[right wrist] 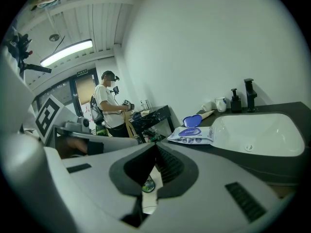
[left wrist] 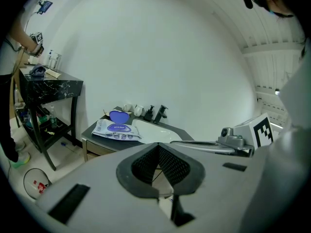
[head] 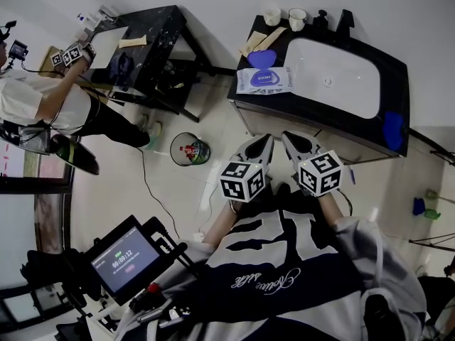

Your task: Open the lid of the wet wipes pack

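Note:
The wet wipes pack lies flat on the dark counter, just left of the white sink; its blue oval lid lies flat. It also shows in the left gripper view and the right gripper view. My left gripper and right gripper hang side by side in front of the counter, well short of the pack and lower than it. Both are shut with nothing between the pads.
A blue heart-shaped object, two cups, a soap dispenser and a faucet stand along the back of the sink. A black side table with another person is at left. A bin sits on the floor.

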### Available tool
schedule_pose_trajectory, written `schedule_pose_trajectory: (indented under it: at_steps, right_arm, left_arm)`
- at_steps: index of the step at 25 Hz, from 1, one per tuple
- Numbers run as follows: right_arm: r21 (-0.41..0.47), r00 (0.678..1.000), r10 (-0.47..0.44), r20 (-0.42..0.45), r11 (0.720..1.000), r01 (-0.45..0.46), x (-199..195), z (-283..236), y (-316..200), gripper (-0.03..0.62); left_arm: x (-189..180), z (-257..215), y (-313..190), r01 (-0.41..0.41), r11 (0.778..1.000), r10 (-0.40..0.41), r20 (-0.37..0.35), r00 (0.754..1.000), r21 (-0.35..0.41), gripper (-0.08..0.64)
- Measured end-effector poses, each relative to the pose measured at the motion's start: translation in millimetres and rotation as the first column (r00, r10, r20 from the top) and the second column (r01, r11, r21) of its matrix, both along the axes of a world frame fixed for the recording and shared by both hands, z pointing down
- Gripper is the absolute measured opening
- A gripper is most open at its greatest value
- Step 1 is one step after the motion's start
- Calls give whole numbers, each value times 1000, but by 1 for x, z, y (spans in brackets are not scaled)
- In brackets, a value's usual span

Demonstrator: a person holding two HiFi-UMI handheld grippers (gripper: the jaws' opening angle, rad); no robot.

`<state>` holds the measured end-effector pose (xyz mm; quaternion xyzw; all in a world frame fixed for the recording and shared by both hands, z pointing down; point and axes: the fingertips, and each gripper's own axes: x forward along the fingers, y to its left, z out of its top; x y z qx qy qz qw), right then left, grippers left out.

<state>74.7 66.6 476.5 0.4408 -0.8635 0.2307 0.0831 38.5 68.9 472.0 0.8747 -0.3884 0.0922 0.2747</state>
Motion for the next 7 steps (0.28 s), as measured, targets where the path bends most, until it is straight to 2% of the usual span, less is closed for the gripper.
schedule_pose_trajectory:
  at_steps: [7]
  right_arm:
    - [0,1000,-10,-3,1000,10,-12,-1,-2,-2]
  left_arm:
    - [-8,-4,-3,2,1000,-2,-4,1000,7,-2]
